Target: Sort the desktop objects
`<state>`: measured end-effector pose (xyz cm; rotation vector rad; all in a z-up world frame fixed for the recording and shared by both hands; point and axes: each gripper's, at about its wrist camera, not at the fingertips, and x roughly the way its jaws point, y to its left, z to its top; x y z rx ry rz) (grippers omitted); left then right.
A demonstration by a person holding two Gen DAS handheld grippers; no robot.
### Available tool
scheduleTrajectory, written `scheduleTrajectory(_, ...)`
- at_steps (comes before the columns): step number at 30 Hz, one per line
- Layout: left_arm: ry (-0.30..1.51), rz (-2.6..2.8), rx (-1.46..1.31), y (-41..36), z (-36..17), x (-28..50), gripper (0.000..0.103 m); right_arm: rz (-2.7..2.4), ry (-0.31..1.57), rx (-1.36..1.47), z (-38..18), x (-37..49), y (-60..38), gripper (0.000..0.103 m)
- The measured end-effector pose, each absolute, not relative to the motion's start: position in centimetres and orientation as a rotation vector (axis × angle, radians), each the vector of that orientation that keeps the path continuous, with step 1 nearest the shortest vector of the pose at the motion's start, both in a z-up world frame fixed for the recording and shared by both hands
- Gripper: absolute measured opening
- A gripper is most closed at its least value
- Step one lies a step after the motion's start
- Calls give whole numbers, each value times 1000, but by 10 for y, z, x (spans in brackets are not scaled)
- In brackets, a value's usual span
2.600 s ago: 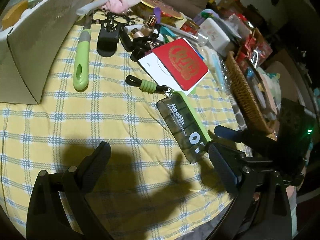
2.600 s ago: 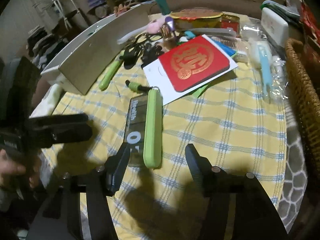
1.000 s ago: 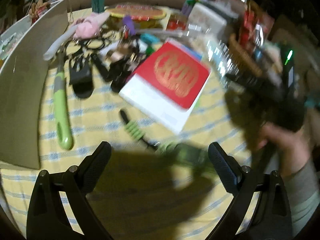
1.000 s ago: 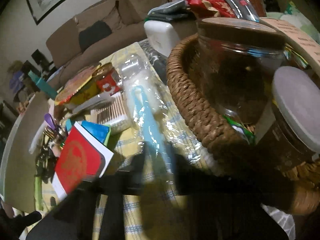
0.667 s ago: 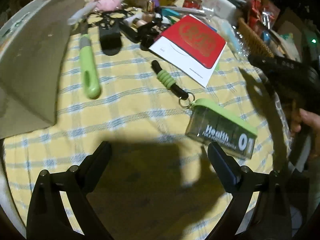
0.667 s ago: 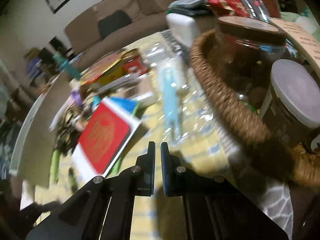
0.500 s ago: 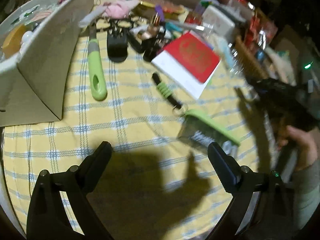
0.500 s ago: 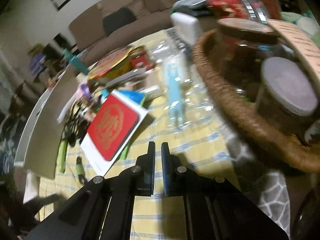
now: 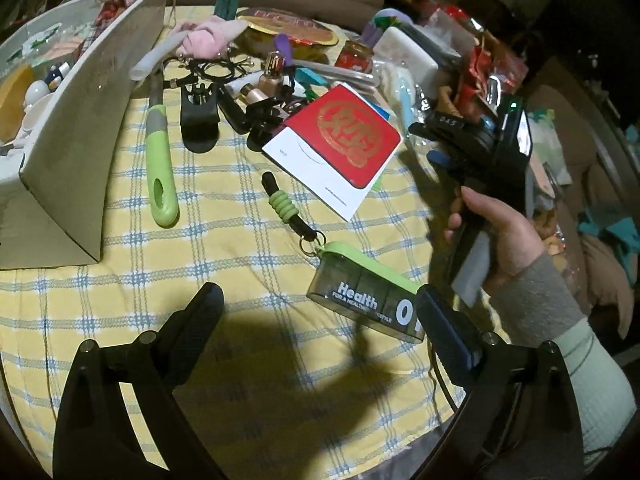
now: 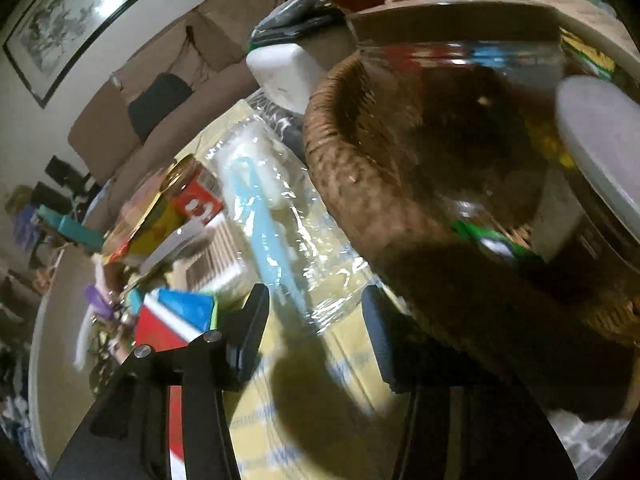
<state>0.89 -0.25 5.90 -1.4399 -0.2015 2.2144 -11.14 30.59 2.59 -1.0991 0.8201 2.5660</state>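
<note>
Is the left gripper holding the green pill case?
No: the left gripper is open and empty, and the pill case lies on the tablecloth near its right finger.

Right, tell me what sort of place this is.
Most likely a home living room. A brown sofa stands under a framed picture on the wall, and the table, under a yellow checked cloth, is crowded with household odds and ends, like a wicker basket holding jars.
</note>
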Motion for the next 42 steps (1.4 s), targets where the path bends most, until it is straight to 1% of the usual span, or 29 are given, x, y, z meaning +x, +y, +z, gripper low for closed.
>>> scheduleTrajectory(2,-210,2214,-1438,-5,58,6,96,2569,846,-1078,24,-114,306,53)
scheduleTrajectory(3,-216,2214,-1437,-6,57,6,96,2583,871,-1064,24,-114,306,52)
scheduleTrajectory(4,-221,2214,-1437,-8,56,5,96,2618,890,-1038,23,-114,306,26)
scheduleTrajectory(5,-224,2213,-1438,-8,56,5,96,2639,857,-1042,24,-114,304,6)
scheduleTrajectory(8,-241,2205,-1441,-11,53,4,96,2711,784,-1033,29,-105,297,5)
scheduleTrajectory(10,-248,2202,-1437,-11,53,3,96,2740,799,-1055,32,-96,296,5)
scheduleTrajectory(12,-257,2198,-1427,-11,54,3,96,2784,794,-1101,40,-85,292,5)
scheduleTrajectory(17,-282,2178,-1413,-8,58,1,96,2854,697,-1265,62,-57,277,4)
scheduleTrajectory(22,-305,2163,-1387,-3,72,-2,97,2882,619,-1429,73,-17,273,4)
scheduleTrajectory(25,-317,2128,-1387,11,79,-7,97,2895,554,-1539,71,12,266,4)
scheduleTrajectory(31,-388,1971,-1447,64,79,-30,99,2935,536,-1651,60,52,242,4)
scheduleTrajectory(32,-379,1970,-1454,74,79,-33,99,2940,544,-1669,57,56,238,4)
scheduleTrajectory(37,-163,2002,-1556,122,54,-41,99,2944,593,-1709,46,76,231,4)
scheduleTrajectory(42,-52,1960,-1615,150,26,-36,99,2912,575,-1718,47,85,240,5)
